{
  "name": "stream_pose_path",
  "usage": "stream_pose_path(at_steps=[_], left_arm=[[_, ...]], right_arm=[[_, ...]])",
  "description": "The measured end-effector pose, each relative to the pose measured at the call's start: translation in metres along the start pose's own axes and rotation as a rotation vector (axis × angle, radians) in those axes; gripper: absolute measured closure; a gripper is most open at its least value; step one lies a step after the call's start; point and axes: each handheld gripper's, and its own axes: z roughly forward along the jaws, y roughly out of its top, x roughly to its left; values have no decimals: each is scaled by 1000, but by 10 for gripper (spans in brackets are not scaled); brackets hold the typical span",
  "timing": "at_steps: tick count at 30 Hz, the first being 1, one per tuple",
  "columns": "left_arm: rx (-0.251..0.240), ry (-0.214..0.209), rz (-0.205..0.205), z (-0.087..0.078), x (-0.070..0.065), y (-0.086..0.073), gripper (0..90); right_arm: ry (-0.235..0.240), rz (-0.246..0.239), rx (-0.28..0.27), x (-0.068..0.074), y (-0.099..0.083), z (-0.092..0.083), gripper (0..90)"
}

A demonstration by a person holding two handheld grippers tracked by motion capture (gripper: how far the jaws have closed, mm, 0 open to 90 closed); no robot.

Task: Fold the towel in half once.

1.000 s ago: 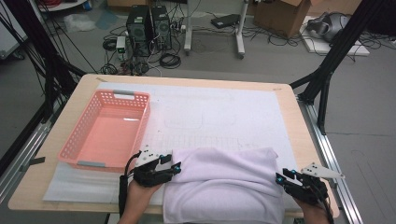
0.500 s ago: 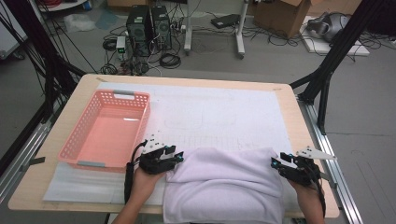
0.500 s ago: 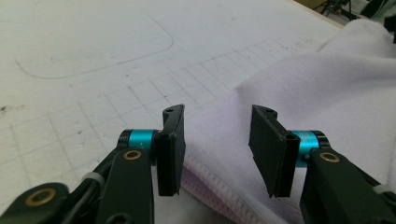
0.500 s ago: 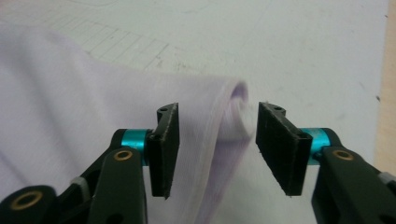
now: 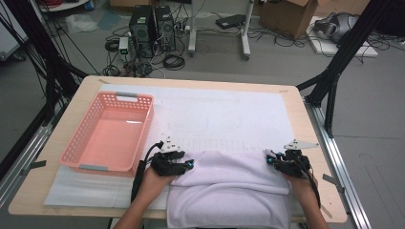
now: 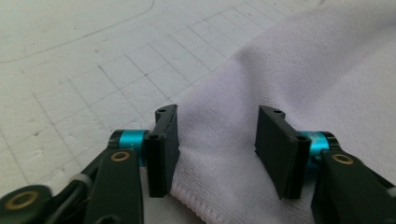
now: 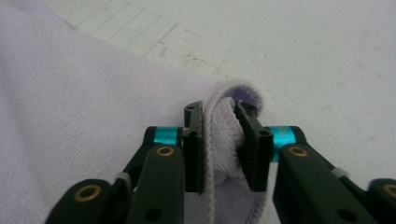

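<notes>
Towel (image 5: pixel 229 191), pale lilac, lies folded, its hemmed corner bunched in right claw (image 7: pixel 219 140).

From my feed, the wooden desk (image 5: pixel 71 119) sits on a grey floor (image 5: pixel 372 119), a white gridded mat (image 5: pixel 239 114) across its top. Behind it I've got two black computer towers (image 5: pixel 152 26) standing side by side amid tangled cables (image 5: pixel 174 61). A cardboard box (image 5: pixel 289 13) sits far right, white stand legs (image 5: pixel 246 33) in the middle, black frame struts (image 5: pixel 341 62) slanting down either side. Lighting's even, no hard shadows.
</notes>
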Motion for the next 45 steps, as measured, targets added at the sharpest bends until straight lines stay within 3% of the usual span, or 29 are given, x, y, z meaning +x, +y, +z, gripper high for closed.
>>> stream_pose_path(at_steps=[1, 3, 5, 6, 9, 14, 16, 19, 21, 23, 24, 26, 28, 30, 33, 36, 37, 39, 40, 41, 42, 44, 45], left_arm=[[10, 1, 32, 1, -4, 0, 765], [24, 20, 36, 0, -7, 2, 854], [6, 30, 6, -4, -4, 4, 862], [-42, 33, -35, -9, -1, 5, 863], [-139, 52, -93, -21, 6, 10, 868], [-231, 118, -79, -27, 9, 19, 869], [-284, 124, -89, -29, 11, 26, 868], [-248, 102, -104, -23, 13, 29, 855], [-195, 122, -85, -18, 13, 25, 777], [-180, 146, -108, -18, 17, 20, 613], [-180, 146, -108, -18, 17, 20, 583], [-198, 140, -152, -17, 25, 18, 519], [-190, 130, -140, -13, 26, 20, 498], [-151, 108, -144, -5, 28, 21, 473], [-103, 110, -160, 6, 32, 19, 447], [-20, 108, -175, 19, 34, 16, 430], [-19, 118, -164, 18, 33, 17, 430], [-5, 158, -137, 18, 30, 17, 472], [2, 164, -117, 17, 30, 17, 595], [-2, 118, -137, 16, 32, 17, 743], [-2, 121, -152, 16, 32, 17, 833], [-19, 154, -144, 14, 32, 18, 849], [-41, 162, -163, 13, 33, 18, 851]], right_arm=[[-7, -14, 1, 2, 0, -1, 787], [-20, -26, -5, 4, 0, -3, 796], [-27, -9, -28, 3, -3, -7, 802], [-38, 9, -45, 2, -4, -11, 803], [-54, 38, -118, -4, -7, -23, 804], [-85, 13, -261, -1, -4, -36, 800], [-107, -2, -284, 1, -3, -39, 790], [-127, -21, -199, 1, -4, -31, 655], [-122, 13, -155, -1, -6, -28, 571], [-126, 54, -159, -5, -6, -32, 490], [-132, 75, -174, -8, -5, -35, 461], [-126, 117, -212, -13, -2, -42, 445], [-113, 131, -206, -17, 2, -44, 448], [-101, 123, -155, -22, 8, -37, 449], [-74, 104, -43, -27, 16, -16, 445], [-53, 68, 61, -26, 16, 2, 451], [-45, 56, 92, -24, 14, 7, 483], [-47, 49, 82, -22, 10, 7, 540], [-38, 41, 78, -22, 8, 6, 673], [-14, 38, 75, -22, 8, 5, 775], [-7, 25, 74, -21, 7, 4, 789], [-22, -6, 65, -18, 7, 3, 819], [-26, -9, 51, -19, 7, 3, 822]])
